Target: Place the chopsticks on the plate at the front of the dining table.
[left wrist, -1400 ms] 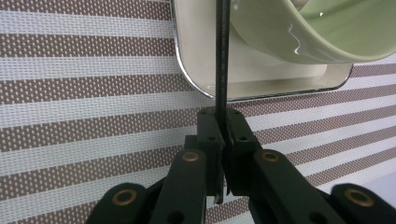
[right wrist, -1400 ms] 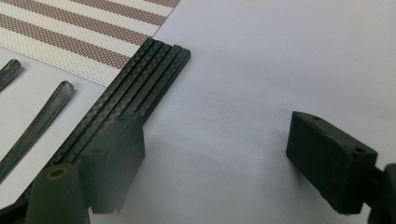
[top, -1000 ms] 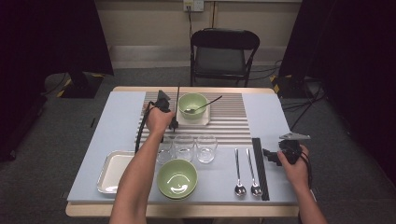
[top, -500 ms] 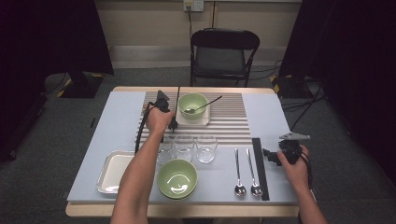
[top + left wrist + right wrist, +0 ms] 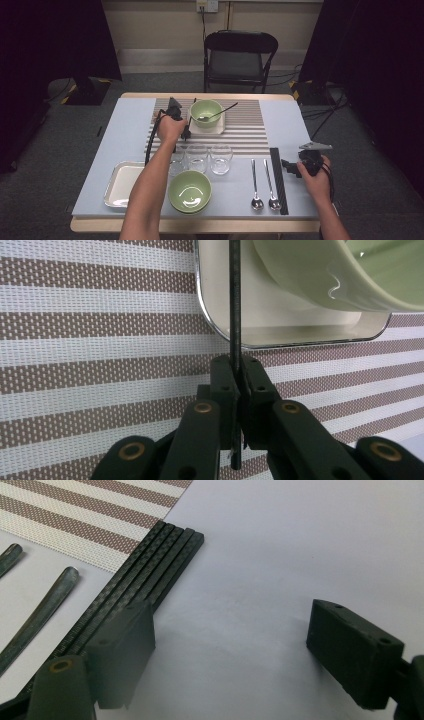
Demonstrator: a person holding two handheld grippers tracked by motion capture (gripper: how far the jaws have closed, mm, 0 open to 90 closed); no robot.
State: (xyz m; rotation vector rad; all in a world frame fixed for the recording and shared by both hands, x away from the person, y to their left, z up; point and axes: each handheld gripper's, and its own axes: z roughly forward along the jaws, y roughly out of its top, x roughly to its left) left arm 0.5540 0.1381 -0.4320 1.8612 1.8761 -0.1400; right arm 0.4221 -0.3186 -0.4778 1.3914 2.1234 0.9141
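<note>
Chopstick [image 5: 235, 315], a thin black one, is pinched between the jaws of the left claw [image 5: 235, 382], which are closed right down on it near its lower end. In the left gripper view it runs straight up from the jaws, past the rounded corner of a small white tray [image 5: 280, 337] that carries a green bowl [image 5: 350, 275]. From the high view the left claw [image 5: 186, 131] sits over the striped mat [image 5: 250, 132], just left of that bowl, where a dark spoon [image 5: 217, 114] rests inside.

The right claw [image 5: 230, 655] is wide open and holds nothing, hovering low over the pale surface [image 5: 280, 555] just beside a bundle of black chopsticks [image 5: 150, 575] that lies along the mat's edge, with two spoon handles [image 5: 45, 605] close by.

To do this step well, I judge the left hand should keep its squeeze steady, since so thin a stick can swivel or slip in the jaws. It is gripped near one end, so the long free part will swing with any twist of the wrist. Moving it slowly, and clear of the tray rim and bowl, should avoid a knock.
</note>
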